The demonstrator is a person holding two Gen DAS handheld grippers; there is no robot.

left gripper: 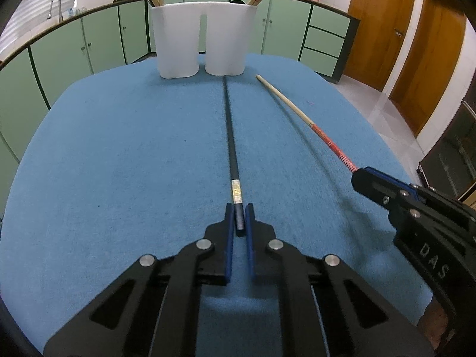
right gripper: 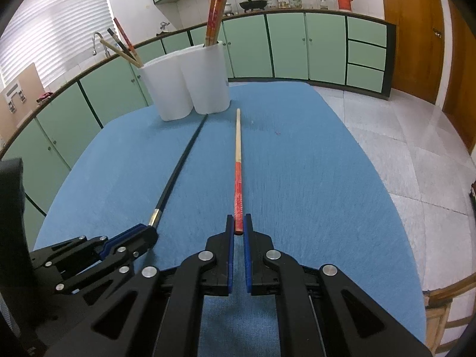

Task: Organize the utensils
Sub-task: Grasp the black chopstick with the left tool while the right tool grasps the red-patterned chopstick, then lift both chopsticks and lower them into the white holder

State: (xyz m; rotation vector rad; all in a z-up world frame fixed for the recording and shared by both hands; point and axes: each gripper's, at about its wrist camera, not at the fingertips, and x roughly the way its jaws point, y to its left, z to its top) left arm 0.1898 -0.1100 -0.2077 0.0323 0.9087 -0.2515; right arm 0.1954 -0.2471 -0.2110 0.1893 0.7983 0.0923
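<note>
My left gripper [left gripper: 239, 212] is shut on the near end of a black chopstick [left gripper: 230, 136], which points straight at the white two-compartment holder [left gripper: 202, 38]. My right gripper [right gripper: 239, 221] is shut on the red end of a wooden chopstick [right gripper: 238, 154], which also points toward the holder [right gripper: 190, 83]. Both chopsticks lie low over the blue cloth. The holder has several chopsticks standing in each compartment. The right gripper [left gripper: 374, 186] shows at the right of the left wrist view; the left gripper [right gripper: 142, 235] shows at the lower left of the right wrist view.
The blue cloth [left gripper: 119, 148] covers the table. Green kitchen cabinets [right gripper: 297, 44] run behind it, with a sink tap [left gripper: 55, 6] at the left. White tiled floor [right gripper: 401, 148] and wooden doors [left gripper: 380, 23] lie to the right.
</note>
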